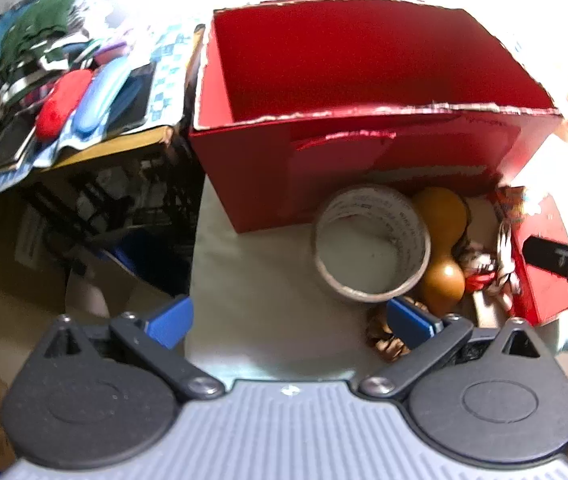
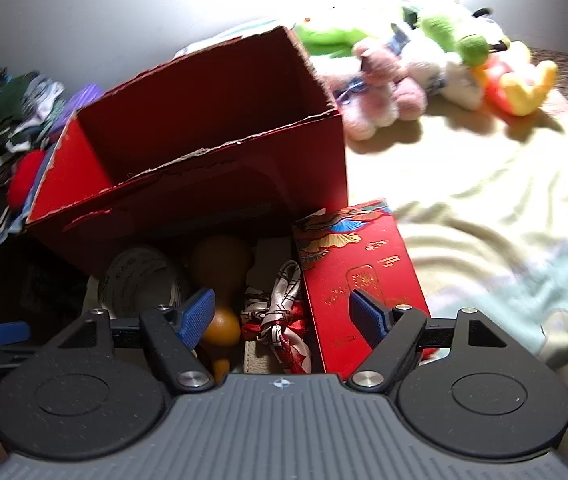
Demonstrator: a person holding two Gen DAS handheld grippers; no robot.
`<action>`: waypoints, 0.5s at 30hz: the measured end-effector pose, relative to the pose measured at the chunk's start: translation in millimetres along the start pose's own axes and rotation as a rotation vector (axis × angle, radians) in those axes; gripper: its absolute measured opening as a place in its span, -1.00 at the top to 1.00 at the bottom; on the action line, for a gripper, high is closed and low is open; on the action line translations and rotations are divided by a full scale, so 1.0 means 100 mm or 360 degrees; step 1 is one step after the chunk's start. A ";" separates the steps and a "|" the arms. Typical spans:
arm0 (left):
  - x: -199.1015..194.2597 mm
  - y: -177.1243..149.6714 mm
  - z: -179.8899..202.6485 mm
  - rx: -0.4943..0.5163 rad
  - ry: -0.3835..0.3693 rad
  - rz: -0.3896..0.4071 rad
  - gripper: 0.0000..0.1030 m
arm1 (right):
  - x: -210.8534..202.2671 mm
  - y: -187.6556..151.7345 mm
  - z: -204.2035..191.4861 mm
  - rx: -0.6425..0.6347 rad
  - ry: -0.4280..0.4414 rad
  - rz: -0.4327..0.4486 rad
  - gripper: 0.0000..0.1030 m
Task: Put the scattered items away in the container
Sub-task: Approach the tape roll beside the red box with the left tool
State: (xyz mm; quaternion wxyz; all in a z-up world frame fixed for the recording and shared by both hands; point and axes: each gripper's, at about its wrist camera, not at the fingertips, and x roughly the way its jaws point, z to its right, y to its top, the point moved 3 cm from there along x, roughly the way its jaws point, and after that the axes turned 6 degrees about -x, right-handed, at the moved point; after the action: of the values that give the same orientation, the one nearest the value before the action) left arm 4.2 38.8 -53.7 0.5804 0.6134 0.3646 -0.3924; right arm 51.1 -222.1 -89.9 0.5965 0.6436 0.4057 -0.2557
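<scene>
1. Left gripper: jaws spread, holding nothing, just short of the tape roll.
2. Right gripper: jaws spread, empty, over the patterned scarf and the red packet.
3. A gourd lies between roll and scarf.
4. Behind stands the red box, open.
5. Farthest, plush toys on the bed.

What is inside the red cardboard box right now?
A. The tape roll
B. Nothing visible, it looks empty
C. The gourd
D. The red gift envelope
B: the red cardboard box shows only bare inner walls, while the tape roll, gourd and gift envelope lie outside in front of it.
</scene>
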 end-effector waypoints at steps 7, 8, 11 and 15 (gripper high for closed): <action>0.01 -0.09 -0.10 0.0081 -0.0105 -0.0037 -0.99 | -0.08 -0.21 -0.05 0.0123 -0.0100 0.0005 -0.45; 0.01 -0.10 -0.11 0.0087 -0.0110 -0.0030 -0.99 | -0.09 -0.23 -0.05 0.0130 -0.0115 0.0015 -0.45; 0.01 -0.14 -0.11 0.0103 -0.0124 -0.0026 -0.99 | -0.16 -0.30 -0.08 0.0144 -0.0145 0.0036 -0.43; -0.01 -0.20 -0.13 0.0116 -0.0143 -0.0026 -0.99 | -0.22 -0.38 -0.15 0.0136 -0.0161 0.0035 -0.31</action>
State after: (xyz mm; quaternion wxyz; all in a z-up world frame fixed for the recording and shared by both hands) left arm -13.6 53.3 -61.3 0.5702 0.6130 0.3286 -0.4373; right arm 5.6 -214.2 -90.7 0.5910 0.6591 0.3566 -0.2985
